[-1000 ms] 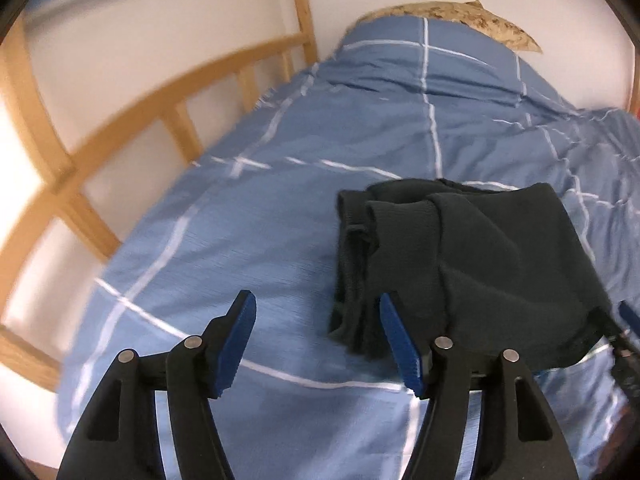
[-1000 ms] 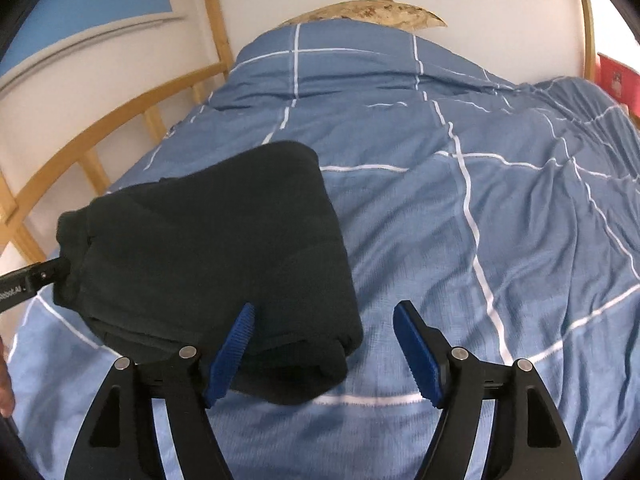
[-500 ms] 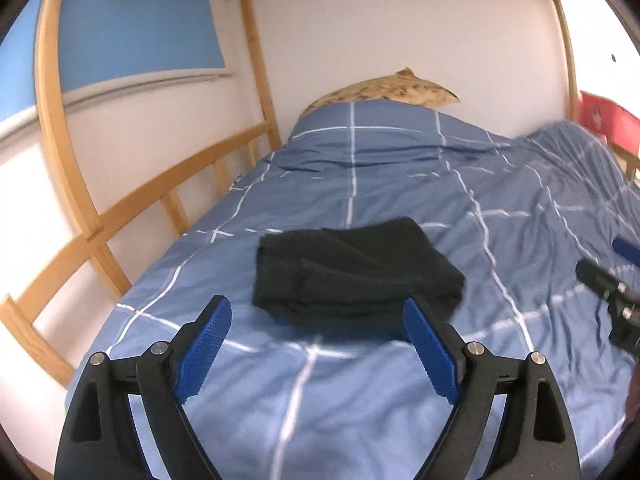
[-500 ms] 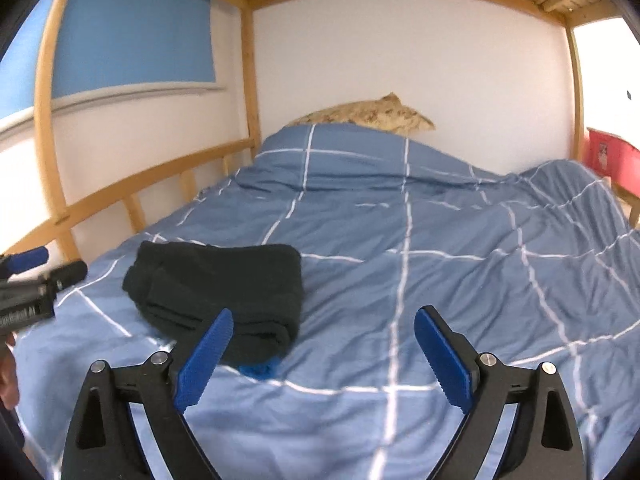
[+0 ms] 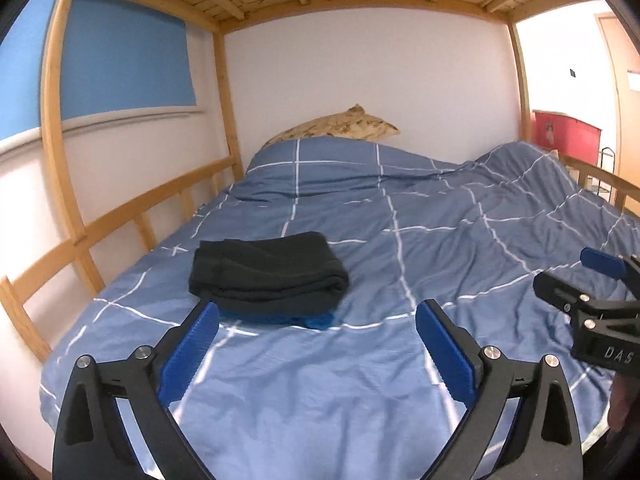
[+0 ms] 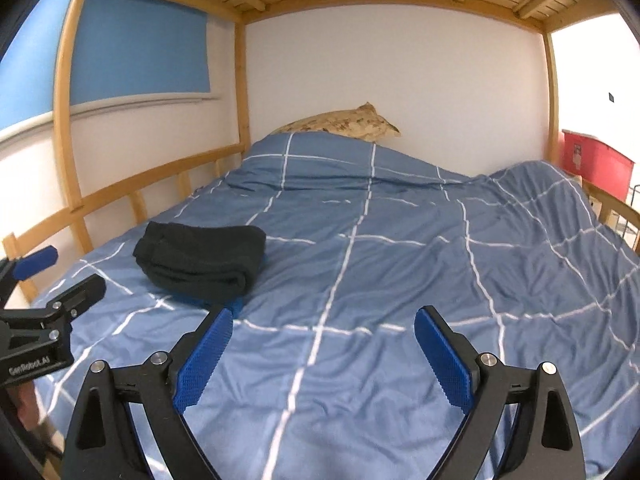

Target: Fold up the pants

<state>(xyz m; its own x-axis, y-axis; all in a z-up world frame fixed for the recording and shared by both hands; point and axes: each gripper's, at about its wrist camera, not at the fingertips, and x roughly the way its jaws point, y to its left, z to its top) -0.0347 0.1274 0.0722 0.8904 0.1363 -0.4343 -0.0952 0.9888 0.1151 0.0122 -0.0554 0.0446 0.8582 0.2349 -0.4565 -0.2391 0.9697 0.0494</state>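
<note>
Though both grippers hang with jaws spread and empty, I see the pants (image 5: 266,274) folded on the bed's (image 5: 400,380) left side (long axis left-right), just beyond my left gripper (image 5: 318,344), farther from the right gripper (image 6: 324,350).

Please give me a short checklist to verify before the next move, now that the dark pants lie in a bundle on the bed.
1. Pants folded into a compact stack: ok.
2. Stack rests flat on the blue duvet, away from its edge: ok.
3. Left tongs open and holding nothing: ok.
4. Right tongs open and holding nothing: ok.
5. Both tongs apart from the pants, no cloth caught: ok.
6. Blue item peeking from under the stack, what it is: cannot tell.
</note>
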